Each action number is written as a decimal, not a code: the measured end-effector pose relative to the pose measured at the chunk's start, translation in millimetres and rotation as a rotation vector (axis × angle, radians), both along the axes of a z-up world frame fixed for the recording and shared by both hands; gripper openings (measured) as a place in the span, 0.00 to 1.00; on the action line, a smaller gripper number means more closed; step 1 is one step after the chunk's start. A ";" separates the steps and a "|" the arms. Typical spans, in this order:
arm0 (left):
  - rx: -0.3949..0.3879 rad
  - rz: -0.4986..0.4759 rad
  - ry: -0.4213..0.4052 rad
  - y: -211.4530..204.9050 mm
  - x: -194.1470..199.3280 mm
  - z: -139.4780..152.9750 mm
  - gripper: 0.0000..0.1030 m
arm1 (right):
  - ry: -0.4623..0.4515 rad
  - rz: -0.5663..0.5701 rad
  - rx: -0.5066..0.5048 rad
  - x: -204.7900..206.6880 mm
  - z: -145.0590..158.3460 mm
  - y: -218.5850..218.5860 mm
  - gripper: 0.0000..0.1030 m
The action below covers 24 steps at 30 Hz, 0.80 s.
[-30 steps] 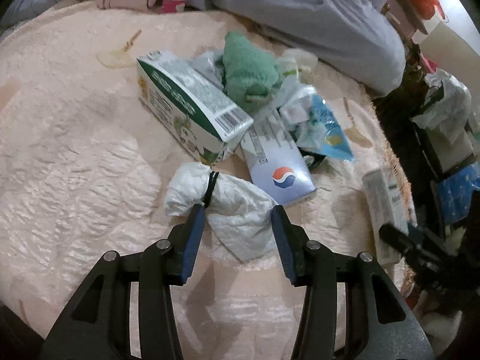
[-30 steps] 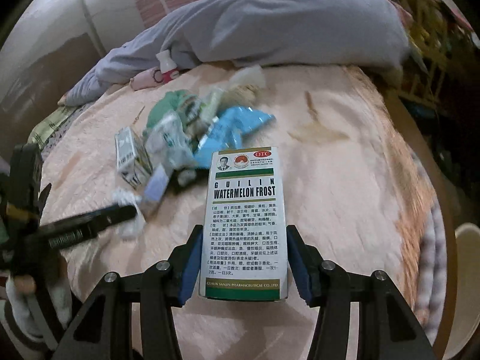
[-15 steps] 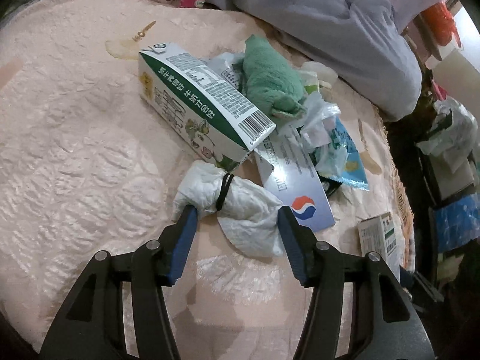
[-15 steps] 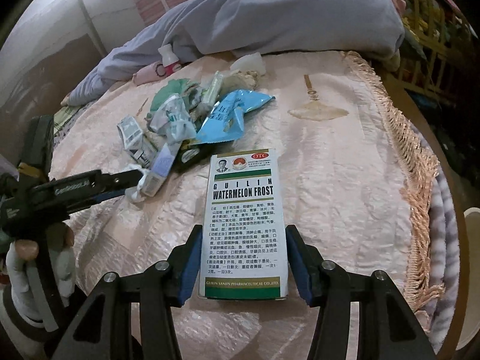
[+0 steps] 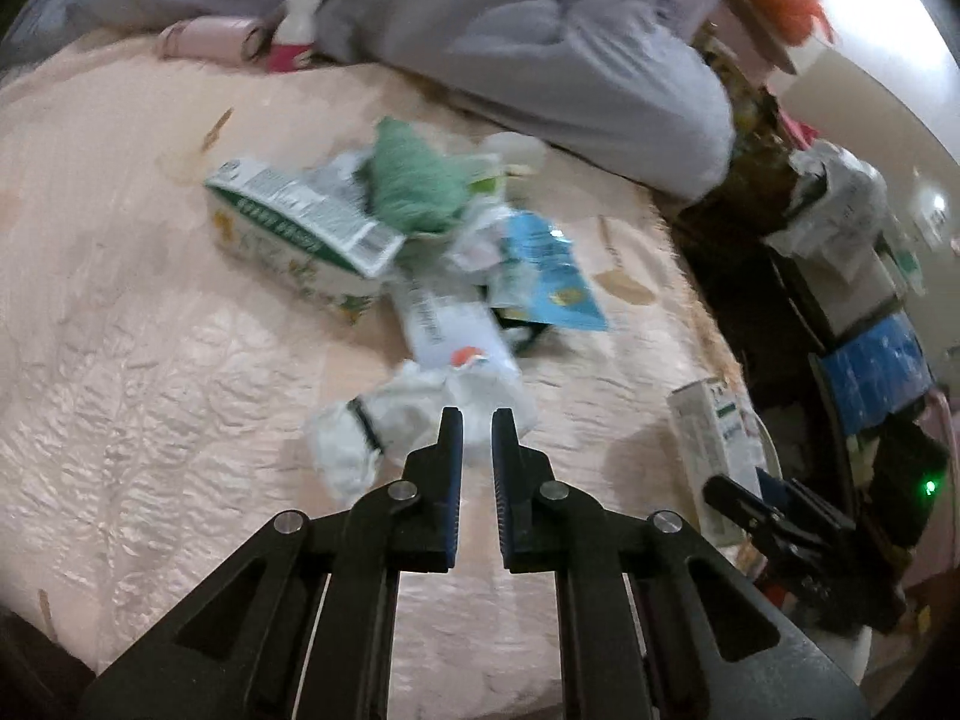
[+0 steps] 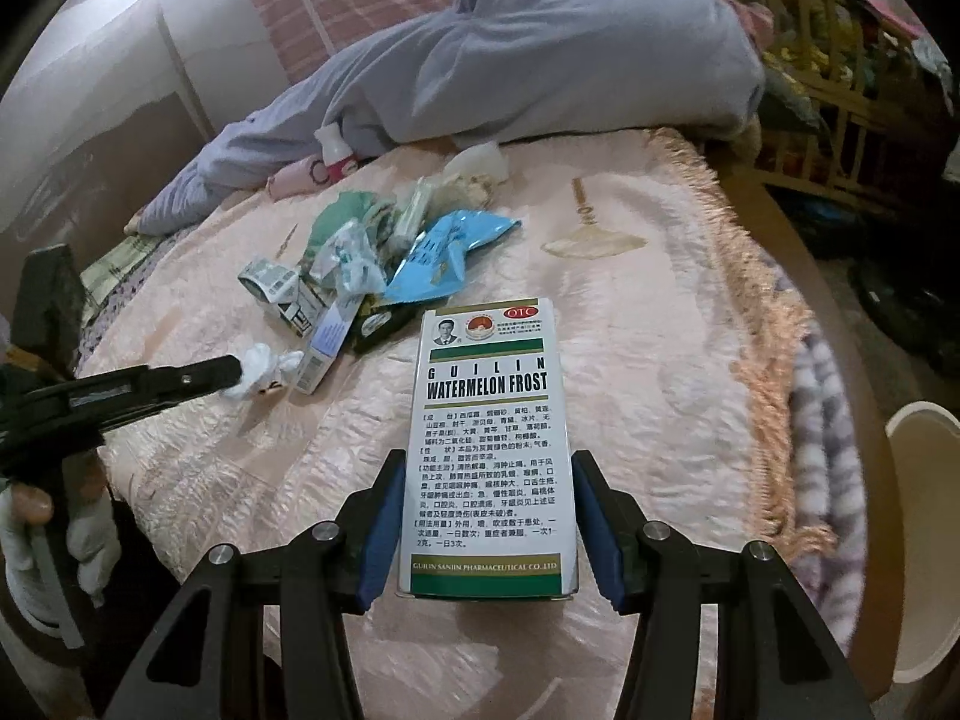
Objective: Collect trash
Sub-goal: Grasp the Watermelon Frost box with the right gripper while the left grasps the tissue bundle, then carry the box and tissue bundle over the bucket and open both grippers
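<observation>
Clearly, left gripper (image 5: 477,417) pinches white wad (image 5: 414,420); right gripper (image 6: 487,462) clamps box (image 6: 489,438).

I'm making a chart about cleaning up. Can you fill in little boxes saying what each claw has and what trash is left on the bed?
left claw: nearly shut, pinching the crumpled white tissue wad tied with a black band
right claw: shut on the white and green Watermelon Frost medicine box
trash left: green and white carton, blue foil wrapper, green cloth
surface: pink quilted bedspread
</observation>
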<state>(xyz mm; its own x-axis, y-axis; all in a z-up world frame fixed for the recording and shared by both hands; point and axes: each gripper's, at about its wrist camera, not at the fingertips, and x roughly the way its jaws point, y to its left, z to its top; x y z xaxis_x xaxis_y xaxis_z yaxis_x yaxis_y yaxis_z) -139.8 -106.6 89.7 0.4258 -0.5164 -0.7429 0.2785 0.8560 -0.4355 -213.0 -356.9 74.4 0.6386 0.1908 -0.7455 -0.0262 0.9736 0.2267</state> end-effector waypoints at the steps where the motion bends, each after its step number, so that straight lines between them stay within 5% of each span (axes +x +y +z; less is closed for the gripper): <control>1: 0.010 -0.010 -0.004 -3.0 -3.1 2.1 0.07 | -0.003 -0.007 0.006 -2.8 1.5 -3.0 0.50; 6: 0.070 -0.014 -0.034 -8.0 -8.7 0.4 0.09 | -0.009 -0.027 0.022 -13.3 5.8 -12.3 0.50; 7: 0.079 -0.026 -0.045 -7.7 -7.9 -0.7 0.18 | -0.010 -0.028 0.026 -14.9 5.9 -13.1 0.50; 8: 0.090 -0.033 -0.051 -6.7 -7.2 -3.0 0.39 | -0.011 -0.028 0.030 -15.3 5.6 -13.5 0.50; 10: 0.102 -0.031 -0.063 -3.2 -4.8 -8.8 0.53 | -0.008 -0.028 0.045 -15.9 4.3 -14.6 0.50; 19: 0.267 -0.067 -0.081 -14.4 15.2 -49.3 0.51 | 0.022 -0.004 0.054 -9.8 -6.0 -3.9 0.50; 21: 0.222 -0.055 -0.070 -9.5 13.6 -46.2 0.26 | 0.027 -0.001 0.052 -8.7 -7.7 -2.7 0.50; 24: 0.155 -0.059 -0.015 -1.5 11.6 -40.2 0.22 | 0.023 -0.002 0.052 -9.2 -7.1 -3.7 0.50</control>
<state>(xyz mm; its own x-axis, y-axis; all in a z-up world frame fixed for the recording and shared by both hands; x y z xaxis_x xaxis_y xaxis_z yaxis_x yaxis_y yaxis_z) -128.3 -108.0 49.6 0.4099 -0.4205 -0.8094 0.3355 0.8947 -0.2949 -222.2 -360.6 67.3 0.6218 0.2287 -0.7491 -0.0184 0.9604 0.2779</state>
